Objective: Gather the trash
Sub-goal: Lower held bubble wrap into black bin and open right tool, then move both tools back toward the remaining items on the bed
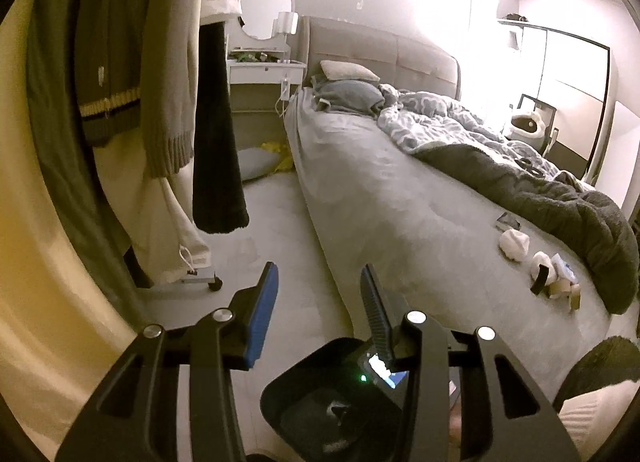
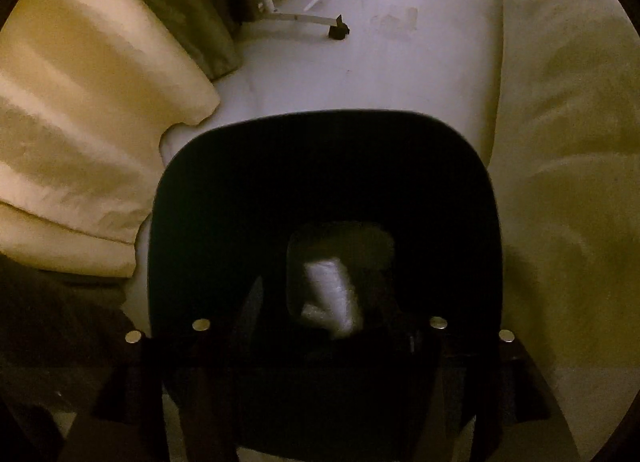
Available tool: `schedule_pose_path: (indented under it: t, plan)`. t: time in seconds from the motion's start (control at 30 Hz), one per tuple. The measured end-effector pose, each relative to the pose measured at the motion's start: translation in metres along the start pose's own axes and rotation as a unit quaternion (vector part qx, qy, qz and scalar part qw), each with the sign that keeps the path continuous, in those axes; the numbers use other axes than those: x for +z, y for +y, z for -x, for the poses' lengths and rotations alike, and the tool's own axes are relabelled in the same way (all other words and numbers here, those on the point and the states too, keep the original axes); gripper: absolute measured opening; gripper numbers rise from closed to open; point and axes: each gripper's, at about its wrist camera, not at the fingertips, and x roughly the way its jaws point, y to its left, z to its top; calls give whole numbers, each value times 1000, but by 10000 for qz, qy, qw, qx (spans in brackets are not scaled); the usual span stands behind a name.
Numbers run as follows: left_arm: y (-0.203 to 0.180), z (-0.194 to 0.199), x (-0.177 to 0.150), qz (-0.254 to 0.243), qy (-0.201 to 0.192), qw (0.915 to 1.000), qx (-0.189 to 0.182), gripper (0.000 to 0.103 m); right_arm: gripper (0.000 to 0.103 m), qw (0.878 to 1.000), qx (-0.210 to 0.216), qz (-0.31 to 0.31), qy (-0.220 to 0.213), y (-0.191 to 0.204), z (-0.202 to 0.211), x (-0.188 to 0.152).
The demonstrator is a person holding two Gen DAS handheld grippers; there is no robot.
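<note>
Left wrist view: left hand-held gripper (image 1: 320,282) wide open, nothing between its jaws, one blue pad (image 1: 262,322) facing a black ribbed one. It hovers over the pale floor (image 1: 272,214) beside the bed (image 1: 400,190). Black bin (image 1: 320,394) at 6 o'clock under the fingers, smooth plastic, rounded-square mouth, something small inside. Trash cluster (image 1: 548,274) sits on the grey sheet at 3 o'clock near the dark fleece blanket (image 1: 560,190): crumpled white tissue balls (image 1: 514,244), soft and lumpy, plus small wrappers, too small to name. Knit clothes (image 1: 132,62) hang at 10 o'clock.

Right wrist view: right hand-held gripper (image 2: 320,302) points down into the bin (image 2: 320,166); fingers lost in shadow, can't tell how far apart. A pale crinkled wad (image 2: 332,302), plastic or foil look, lies at 6 o'clock near the tips; held or already dropped, can't tell. Cream curtain folds (image 2: 80,122) at 9 o'clock, rack caster (image 2: 338,31) at 12 o'clock.

Likely step: drop into the bin, then go for the bed trash. Do it well: release only when well inside the rim; approach tissues from above, pinch at the middle, light squeeze since they compress; avoid snagging the sheet.
</note>
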Motion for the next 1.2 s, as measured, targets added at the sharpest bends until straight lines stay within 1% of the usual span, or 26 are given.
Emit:
schedule_pose_path:
  t: [0.07, 0.13, 0.27, 0.5, 0.7, 1.0, 1.2]
  plan:
    - [-2, 2, 4, -2, -37, 10000, -4, 46, 71, 10000, 65, 34, -59, 4, 4, 0]
    - [-5, 3, 7, -6, -71, 10000, -3, 46, 73, 9997, 113, 92, -170, 6, 11, 1]
    - [-13, 3, 13, -29, -139, 9999, -36, 46, 74, 9990, 106, 152, -397, 4, 29, 0]
    - [-32, -1, 22, -144, -206, 9996, -97, 46, 75, 9956, 57, 144, -929, -7, 75, -4]
    - [-51, -6, 27, -226, -209, 9993, -196, 48, 75, 9891, -110, 105, -1463, -24, 120, -13]
    - [-93, -17, 31, -439, -226, 9978, -435, 60, 75, 9776, -295, 21, -2085, -50, 178, -35]
    - [-118, -29, 32, -538, -163, 9966, -602, 65, 75, 9677, -536, -227, -2454, -81, 217, -55]
